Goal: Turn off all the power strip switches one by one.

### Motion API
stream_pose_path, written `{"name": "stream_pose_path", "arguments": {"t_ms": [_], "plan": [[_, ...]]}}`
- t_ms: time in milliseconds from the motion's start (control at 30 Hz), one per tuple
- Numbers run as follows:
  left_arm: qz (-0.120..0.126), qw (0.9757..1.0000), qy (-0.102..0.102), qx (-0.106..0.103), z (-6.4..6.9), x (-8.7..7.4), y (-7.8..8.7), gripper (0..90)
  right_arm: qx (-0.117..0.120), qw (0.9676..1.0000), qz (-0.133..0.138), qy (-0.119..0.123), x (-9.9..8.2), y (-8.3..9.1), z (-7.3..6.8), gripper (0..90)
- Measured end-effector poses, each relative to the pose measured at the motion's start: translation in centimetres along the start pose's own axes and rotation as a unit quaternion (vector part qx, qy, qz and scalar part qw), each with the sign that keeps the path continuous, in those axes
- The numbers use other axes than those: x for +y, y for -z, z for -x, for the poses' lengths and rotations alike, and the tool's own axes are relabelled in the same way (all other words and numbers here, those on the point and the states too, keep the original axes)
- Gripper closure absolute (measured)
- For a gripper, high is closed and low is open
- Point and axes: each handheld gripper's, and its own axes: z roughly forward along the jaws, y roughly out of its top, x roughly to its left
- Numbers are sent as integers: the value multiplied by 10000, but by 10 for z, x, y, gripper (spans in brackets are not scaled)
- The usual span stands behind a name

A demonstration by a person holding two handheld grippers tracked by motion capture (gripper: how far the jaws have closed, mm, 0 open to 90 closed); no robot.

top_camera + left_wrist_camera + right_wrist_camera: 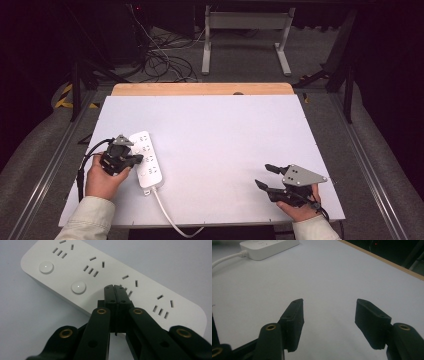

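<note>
A white power strip (147, 159) with several sockets and round switch buttons lies at the left of the white table top (220, 145). Its white cable (167, 212) runs off the front edge. My left gripper (134, 159) is shut with nothing between its jaws, its tips over the strip. In the left gripper view the shut tips (115, 288) rest over the strip (140, 297) beside a round button (78, 287); whether they touch it I cannot tell. My right gripper (265, 175) stands open above bare table at the front right (328, 302), holding nothing.
A wooden strip (202, 89) edges the table's far side. Beyond it are tangled cables (160, 60) on the floor and the white legs of another table (245, 35). The power strip's end (268, 248) and cable (224, 260) lie far left in the right gripper view.
</note>
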Motion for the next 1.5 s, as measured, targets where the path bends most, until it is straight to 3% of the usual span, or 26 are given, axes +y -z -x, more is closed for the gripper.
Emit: {"name": "stream_pose_path", "arguments": {"t_ms": [200, 300, 700, 767, 800, 833, 867, 1000, 1233, 1500], "plan": [[-2, 10000, 64, -34, -1, -1, 0, 900, 2, 10000, 6, 10, 0, 0, 0, 410], [-15, 10000, -8, 38, 1, 0, 0, 900, 4, 10000, 2, 9, 0, 0, 0, 410], [-29, 9999, 28, 100, 4, 0, 0, 900, -2, 10000, -2, 10, 0, 0, -1, 410], [-56, 9998, -4, 194, 6, 1, 0, 900, -11, 10000, 3, 3, 0, 0, 0, 410], [59, 9998, -30, 213, 8, 2, 1, 900, -11, 10000, 5, 1, 0, 0, 0, 410], [-49, 9994, -82, 328, 10, 4, 2, 900, -11, 10000, 5, 1, 0, 0, 0, 410], [1, 9986, -169, 491, 12, 5, 5, 900, -21, 10000, 0, 19, 0, 0, 0, 410], [351, 9989, -187, 263, 11, 11, 23, 900, -17, 10000, -8, 1, 0, 0, 1, 410], [532, 9984, -20, 171, 2, 13, 26, 900, -26, 10000, -17, 5, 0, 0, 0, 410], [598, 9980, -46, 205, 0, 17, 26, 900, -21, 10000, -15, 1, 0, -1, 0, 410]]}}
